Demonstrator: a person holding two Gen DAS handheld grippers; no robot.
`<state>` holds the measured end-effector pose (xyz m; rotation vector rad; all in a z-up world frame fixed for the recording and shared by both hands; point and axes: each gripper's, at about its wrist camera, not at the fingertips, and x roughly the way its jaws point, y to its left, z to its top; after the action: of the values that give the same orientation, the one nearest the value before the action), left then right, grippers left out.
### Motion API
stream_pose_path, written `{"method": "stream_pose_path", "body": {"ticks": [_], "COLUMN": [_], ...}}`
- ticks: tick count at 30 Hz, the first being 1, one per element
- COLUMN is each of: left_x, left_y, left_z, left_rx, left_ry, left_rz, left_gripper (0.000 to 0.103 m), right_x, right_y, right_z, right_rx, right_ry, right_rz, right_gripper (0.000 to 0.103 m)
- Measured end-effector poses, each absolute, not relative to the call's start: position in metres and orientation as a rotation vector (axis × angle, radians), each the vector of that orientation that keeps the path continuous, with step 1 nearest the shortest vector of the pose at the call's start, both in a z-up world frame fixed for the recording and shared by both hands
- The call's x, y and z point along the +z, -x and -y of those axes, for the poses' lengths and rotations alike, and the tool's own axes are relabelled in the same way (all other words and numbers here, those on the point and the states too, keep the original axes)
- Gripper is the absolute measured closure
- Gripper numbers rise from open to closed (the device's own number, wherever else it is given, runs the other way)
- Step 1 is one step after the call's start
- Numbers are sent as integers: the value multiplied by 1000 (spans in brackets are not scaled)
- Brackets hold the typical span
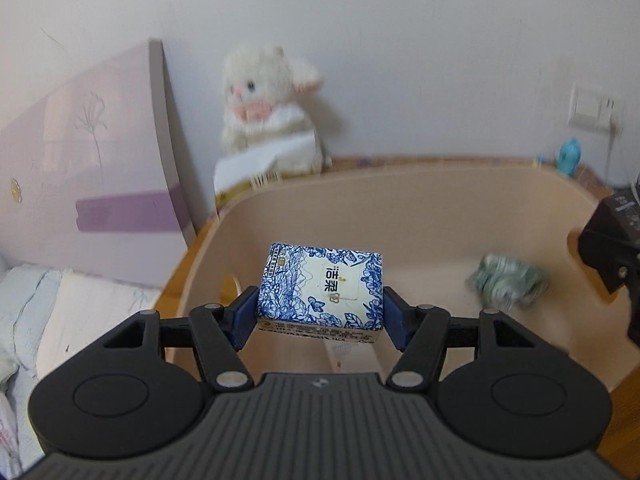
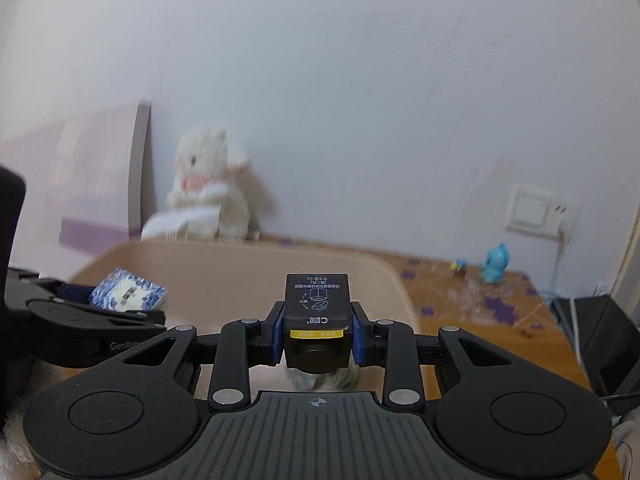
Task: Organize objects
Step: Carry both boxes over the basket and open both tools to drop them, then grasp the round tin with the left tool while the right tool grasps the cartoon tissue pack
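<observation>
plush toy (image 1: 264,108) stands behind the bin (image 1: 400,184), crumpled cloth (image 1: 506,284) inside.

A wooden table (image 2: 500,332) carries a beige plastic tub (image 1: 420,196) at its near left. Behind the tub, against the wall, sits a white plush toy (image 1: 268,108). A small blue figurine (image 2: 495,269) stands far right, near the wall.

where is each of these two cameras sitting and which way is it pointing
Left wrist: on the left gripper, facing the wall over the beige bin; jaws hold a tissue pack.
Right wrist: on the right gripper, facing the same wall; jaws hold a black box.
Shared: bin, tissue pack, plush toy, blue figurine.
</observation>
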<state>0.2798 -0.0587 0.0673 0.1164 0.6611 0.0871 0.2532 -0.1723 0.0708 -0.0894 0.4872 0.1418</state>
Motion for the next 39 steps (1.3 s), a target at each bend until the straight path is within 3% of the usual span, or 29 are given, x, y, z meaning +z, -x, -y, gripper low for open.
{"method": "stream_pose_path", "body": {"ticks": [6,9,10,12,13,21,39], "left_x": [58,63,66,74,77,100,72], "left_y": [-282,-275,-272,-263,-257,-213,-144], "left_z": [62,57,56,53,51,40,14], "left_rx": [64,31,18,26,30,-17,-60], "left_ry": [-149,-106,-94,-90,-93,-93,-126], "left_rz": [-731,-734,-728,-695,-673,-613,-713], "left_gripper": [37,37,32,16,14,9,8], "right_x": [49,52,54,61,65,86,72], "right_y": [-260,-251,-246,-237,-232,-195,-130], "right_z": [163,161,160,161,162,173,159], "right_rx": [139,119,113,103,99,122,197], "right_ry": [111,129,140,145,139,65,78], "right_rz": [-590,-564,-551,-525,-513,-479,-530], "right_gripper": [74,62,60,42,38,13,0]}}
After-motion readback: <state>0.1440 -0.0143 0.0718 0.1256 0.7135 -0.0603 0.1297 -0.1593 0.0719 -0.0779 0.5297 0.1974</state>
